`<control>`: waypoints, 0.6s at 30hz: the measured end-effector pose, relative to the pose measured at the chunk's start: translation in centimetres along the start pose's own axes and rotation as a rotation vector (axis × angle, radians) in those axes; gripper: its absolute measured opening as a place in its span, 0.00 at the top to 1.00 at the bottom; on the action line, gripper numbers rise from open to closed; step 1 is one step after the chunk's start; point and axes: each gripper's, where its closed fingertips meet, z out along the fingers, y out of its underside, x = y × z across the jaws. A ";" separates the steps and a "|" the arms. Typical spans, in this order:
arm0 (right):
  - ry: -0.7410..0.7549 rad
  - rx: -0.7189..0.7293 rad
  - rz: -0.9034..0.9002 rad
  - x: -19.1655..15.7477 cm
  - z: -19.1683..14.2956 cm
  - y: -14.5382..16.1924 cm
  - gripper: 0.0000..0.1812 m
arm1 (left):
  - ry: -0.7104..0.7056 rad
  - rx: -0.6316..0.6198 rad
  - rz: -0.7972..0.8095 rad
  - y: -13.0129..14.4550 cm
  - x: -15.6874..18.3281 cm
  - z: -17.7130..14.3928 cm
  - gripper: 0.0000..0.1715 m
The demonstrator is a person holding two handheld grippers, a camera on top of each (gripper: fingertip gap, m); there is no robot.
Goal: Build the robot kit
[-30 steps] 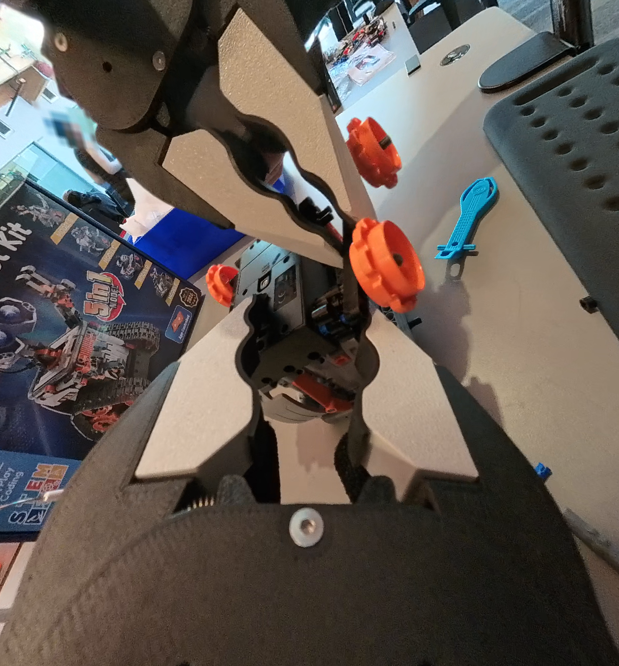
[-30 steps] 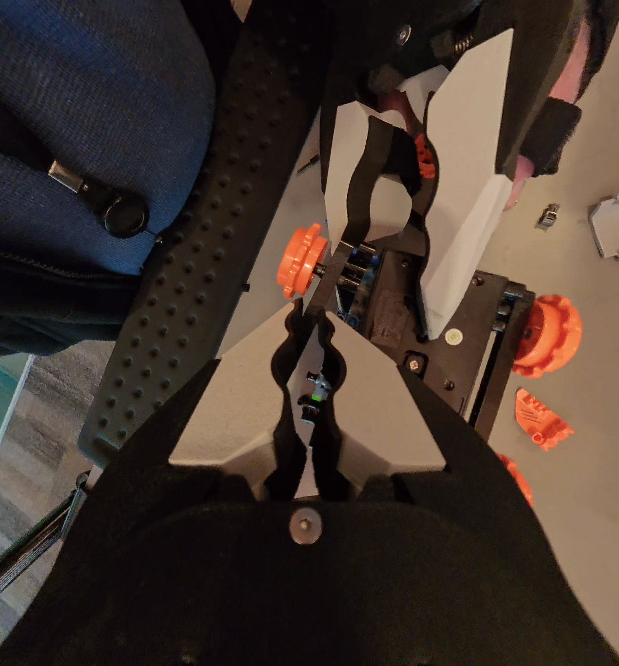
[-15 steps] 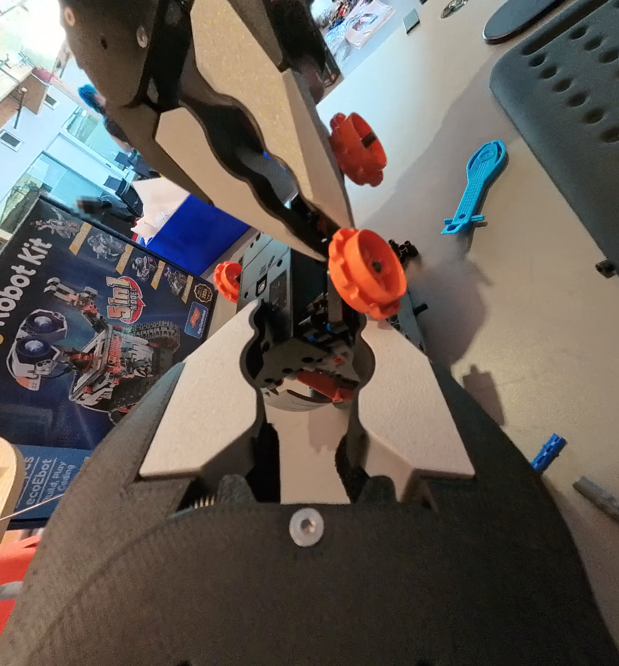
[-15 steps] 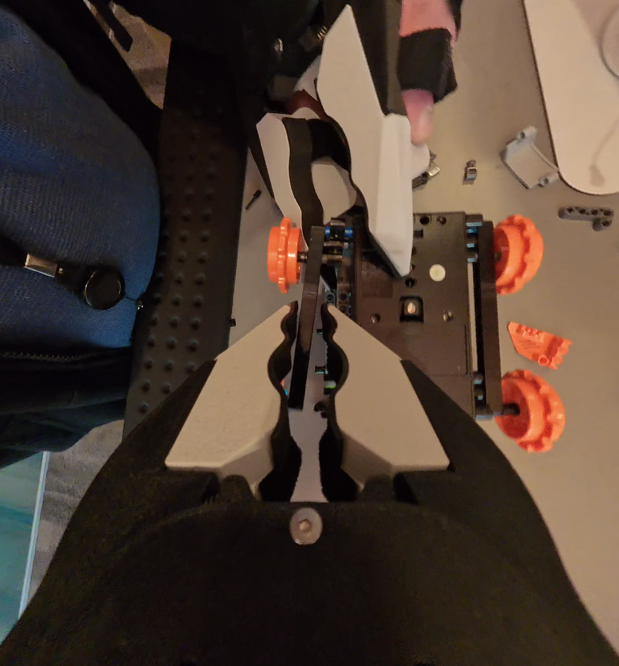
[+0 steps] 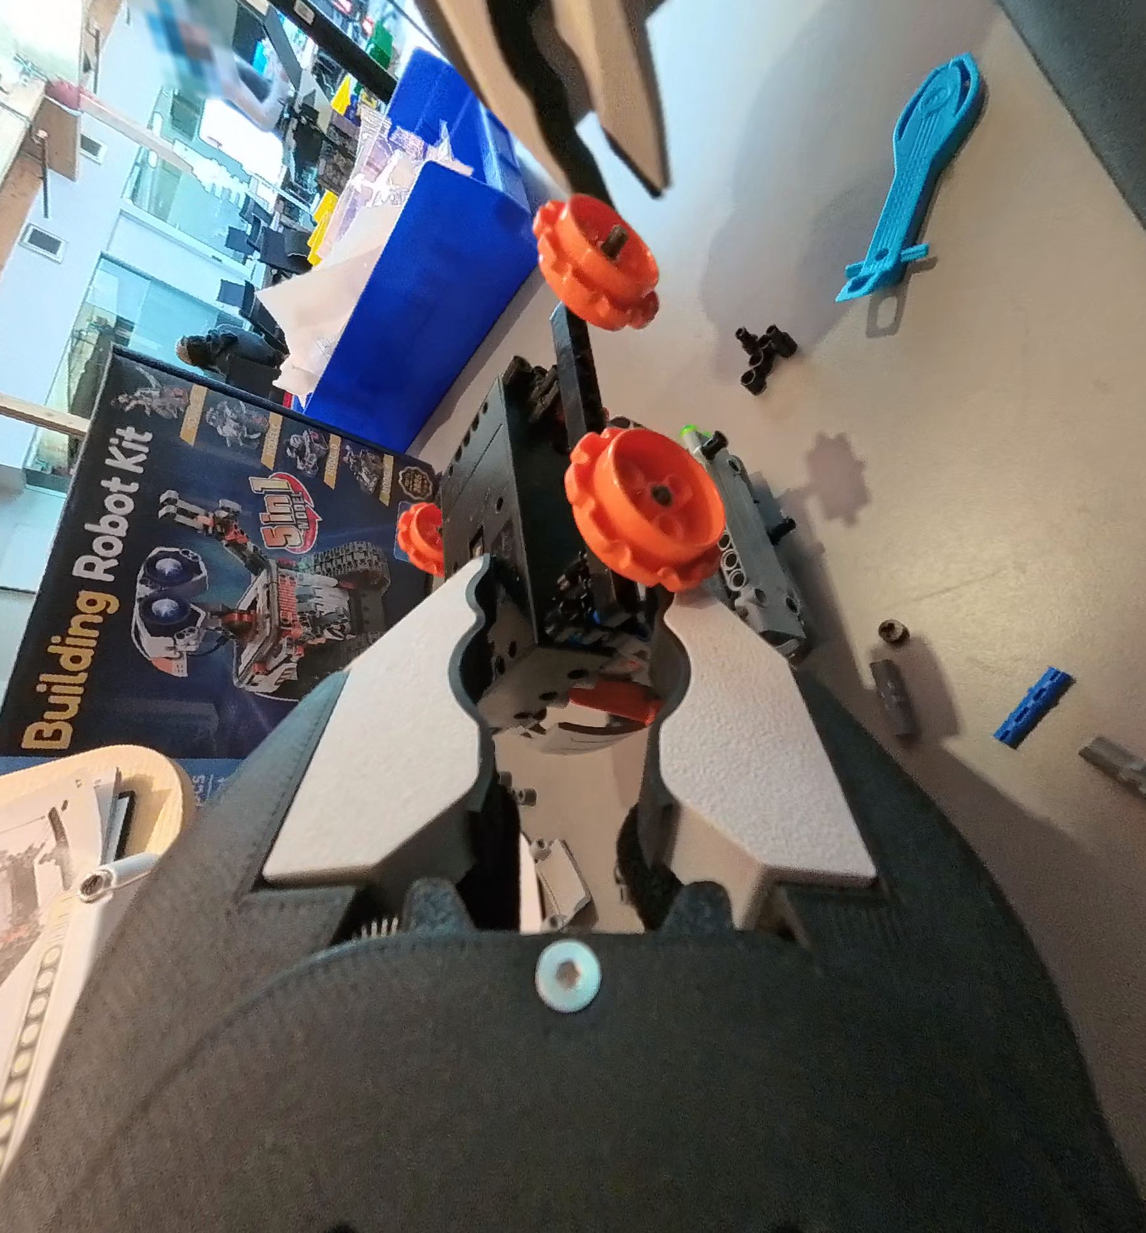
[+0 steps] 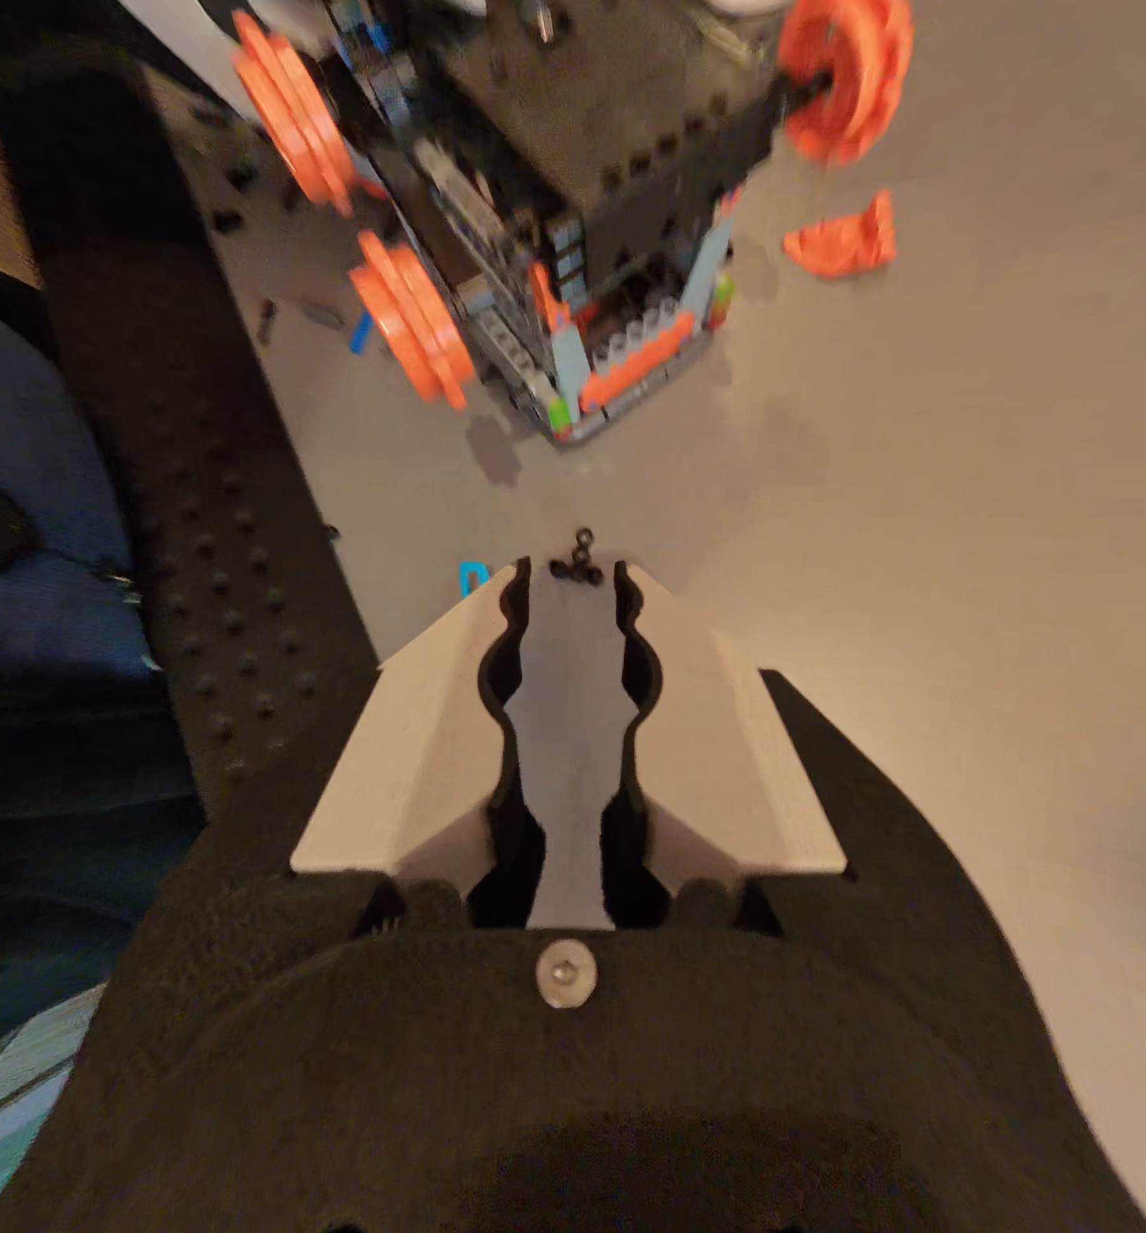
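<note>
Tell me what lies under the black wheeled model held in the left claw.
The black wheeled model hangs over bare tan table, a grey beam beside it. The left claw hides the table directly beneath its gripped end.

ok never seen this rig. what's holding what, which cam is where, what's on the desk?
No robot arm: a person holds a two-finger gripper in each hand, and a wide-angle camera on each looks along its fingers. In the left wrist view, the left gripper is shut on a black toy vehicle chassis with orange wheels. In the right wrist view, which is blurred, the right gripper is open and empty, just short of a small black connector on the beige desk. Also there: a blue plastic tool, loose small parts, a kit box and a blue bin.
</note>
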 end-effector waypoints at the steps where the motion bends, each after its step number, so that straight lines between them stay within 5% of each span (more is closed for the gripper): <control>1: 0.027 -0.028 0.003 0.2 0.9 1.1 0.87 | 0.006 -0.005 0.006 0.0 0.0 0.0 0.74; 8: 0.092 -0.065 0.012 0.9 5.9 3.9 0.93 | 0.009 -0.062 -0.025 0.3 0.1 -0.5 0.74; 18: 0.013 0.002 0.027 -0.2 6.1 3.1 0.97 | 0.022 -0.123 -0.117 1.3 0.4 -2.8 0.72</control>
